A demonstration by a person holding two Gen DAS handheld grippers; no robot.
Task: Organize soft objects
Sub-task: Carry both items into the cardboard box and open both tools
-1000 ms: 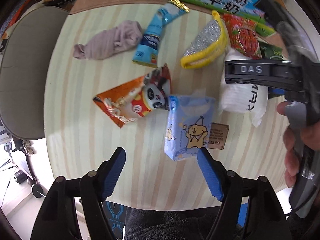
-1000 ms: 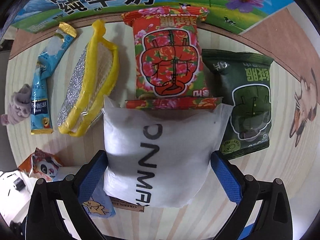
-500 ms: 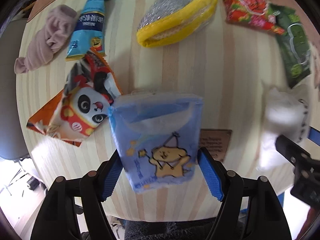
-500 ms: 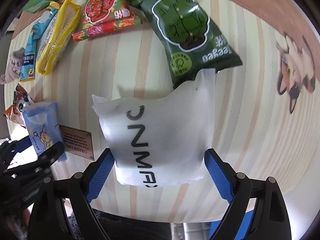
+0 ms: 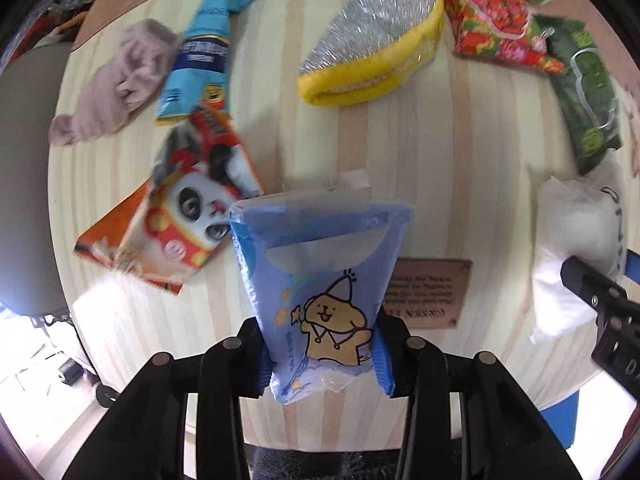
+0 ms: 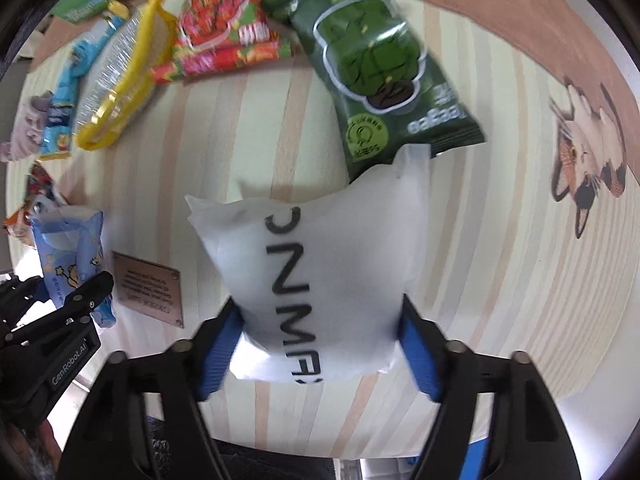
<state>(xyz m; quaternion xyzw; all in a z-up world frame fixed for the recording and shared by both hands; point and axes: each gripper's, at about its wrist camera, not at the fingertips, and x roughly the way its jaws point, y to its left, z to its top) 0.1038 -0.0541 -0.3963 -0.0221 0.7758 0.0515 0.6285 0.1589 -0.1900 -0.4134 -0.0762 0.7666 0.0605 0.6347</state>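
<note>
My left gripper (image 5: 322,354) is shut on a blue tissue pack (image 5: 320,280) with a cartoon dog and holds it above the striped round table (image 5: 120,320). My right gripper (image 6: 320,340) is shut on a white soft pouch (image 6: 320,272) with black letters, also lifted. The pouch also shows at the right of the left wrist view (image 5: 572,256), and the tissue pack at the left of the right wrist view (image 6: 72,256).
On the table lie a panda snack bag (image 5: 184,216), a blue tube pack (image 5: 200,64), a mauve cloth (image 5: 116,80), a yellow-rimmed silver pouch (image 5: 376,48), a red snack bag (image 5: 492,12), a green snack bag (image 6: 380,80) and a brown plaque (image 5: 424,292).
Both grippers have closed on their packs, the left on the tissue pack, the right on the white pouch. Both have drawn back toward the table's near edge.
</note>
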